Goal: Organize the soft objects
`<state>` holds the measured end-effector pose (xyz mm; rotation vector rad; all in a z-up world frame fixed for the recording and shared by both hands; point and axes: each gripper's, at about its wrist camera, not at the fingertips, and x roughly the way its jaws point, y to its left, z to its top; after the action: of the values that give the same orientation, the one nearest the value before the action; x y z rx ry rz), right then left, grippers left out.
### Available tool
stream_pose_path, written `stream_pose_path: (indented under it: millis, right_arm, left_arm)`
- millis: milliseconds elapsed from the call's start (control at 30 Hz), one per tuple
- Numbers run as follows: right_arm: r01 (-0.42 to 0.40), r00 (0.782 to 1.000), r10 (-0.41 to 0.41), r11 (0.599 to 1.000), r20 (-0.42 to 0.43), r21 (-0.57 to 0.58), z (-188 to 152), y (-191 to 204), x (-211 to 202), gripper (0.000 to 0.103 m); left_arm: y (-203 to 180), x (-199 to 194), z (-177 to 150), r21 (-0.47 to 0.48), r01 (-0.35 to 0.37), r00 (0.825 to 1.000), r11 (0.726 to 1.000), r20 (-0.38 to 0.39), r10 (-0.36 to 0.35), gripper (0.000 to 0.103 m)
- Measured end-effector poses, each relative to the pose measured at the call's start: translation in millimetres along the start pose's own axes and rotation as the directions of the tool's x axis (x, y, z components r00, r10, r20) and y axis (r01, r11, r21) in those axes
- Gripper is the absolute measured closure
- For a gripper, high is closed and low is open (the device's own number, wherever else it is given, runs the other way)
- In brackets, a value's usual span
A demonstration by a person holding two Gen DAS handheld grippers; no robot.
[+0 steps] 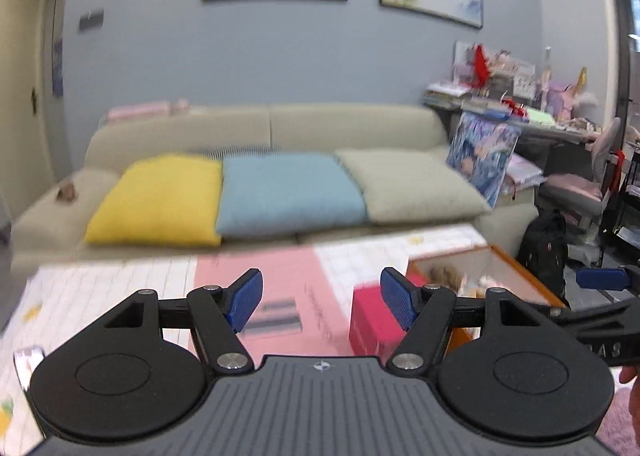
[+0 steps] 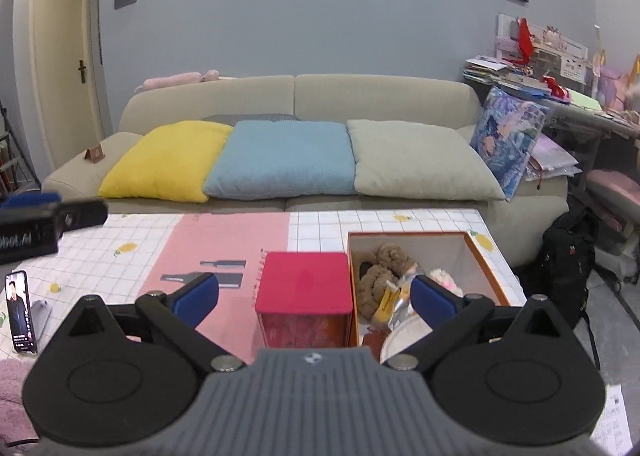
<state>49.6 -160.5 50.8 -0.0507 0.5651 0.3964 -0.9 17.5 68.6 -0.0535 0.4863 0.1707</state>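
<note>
The right gripper (image 2: 314, 296) hangs above the near edge of the table with its blue pads spread wide and nothing between them; the left gripper (image 1: 322, 300) is likewise spread and empty, held over the pink part of the tablecloth (image 2: 224, 244), and its view is blurred. Just beyond the right gripper stands a closed red box (image 2: 304, 284), and touching its right side is an open orange-rimmed box (image 2: 486, 260) with pale inner walls. Inside that box lie the soft things: a brown curly plush toy (image 2: 380, 272) against the left wall, a pale pink fluffy item (image 2: 442, 280) toward the right, and a yellow-and-silver packet (image 2: 394, 304) at the near end. A phone (image 2: 18, 312) leans upright at the table's left edge, its screen lit. Behind the table a beige sofa (image 2: 296, 95) carries a yellow pillow (image 2: 168, 159), a blue pillow (image 2: 280, 159) and a grey-green pillow (image 2: 416, 159) side by side, edges touching, with a printed blue cushion (image 2: 506, 135) propped on the right armrest.
</note>
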Motion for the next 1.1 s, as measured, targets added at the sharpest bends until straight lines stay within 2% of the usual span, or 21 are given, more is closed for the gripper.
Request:
stream_pose_path:
  millis: [133, 300, 500, 767, 1100]
  right_arm:
    - [0.003, 0.998, -0.001, 0.999, -0.068, 0.036, -13, 2, 3, 0.003]
    - [0.025, 0.988, -0.02, 0.999, -0.154, 0.029, -24, 6, 13, 0.003]
    - [0.037, 0.976, -0.029, 0.999, -0.217, 0.035, -35, 8, 20, 0.003]
    - [0.042, 0.97, -0.035, 0.999, -0.241, 0.025, -36, 12, 26, 0.003]
    - [0.046, 0.971, -0.041, 0.999, -0.235, 0.018, -35, 12, 25, 0.003]
  left_arm:
    - [-1, 7, -13, -0.012, -0.022, 0.995, 1.0, -0.1, 0.021, 0.018]
    - [1, 8, -29, -0.023, -0.035, 0.987, 0.999, -0.161, 0.031, 0.015]
    - [2, 9, -45, -0.009, -0.081, 0.966, 0.997, -0.248, 0.076, 0.015]
    - [4, 11, -51, -0.018, -0.075, 0.956, 0.997, -0.286, 0.066, 0.014]
    - [5, 10, -49, -0.017, -0.076, 0.956, 0.997, -0.284, 0.068, 0.014]
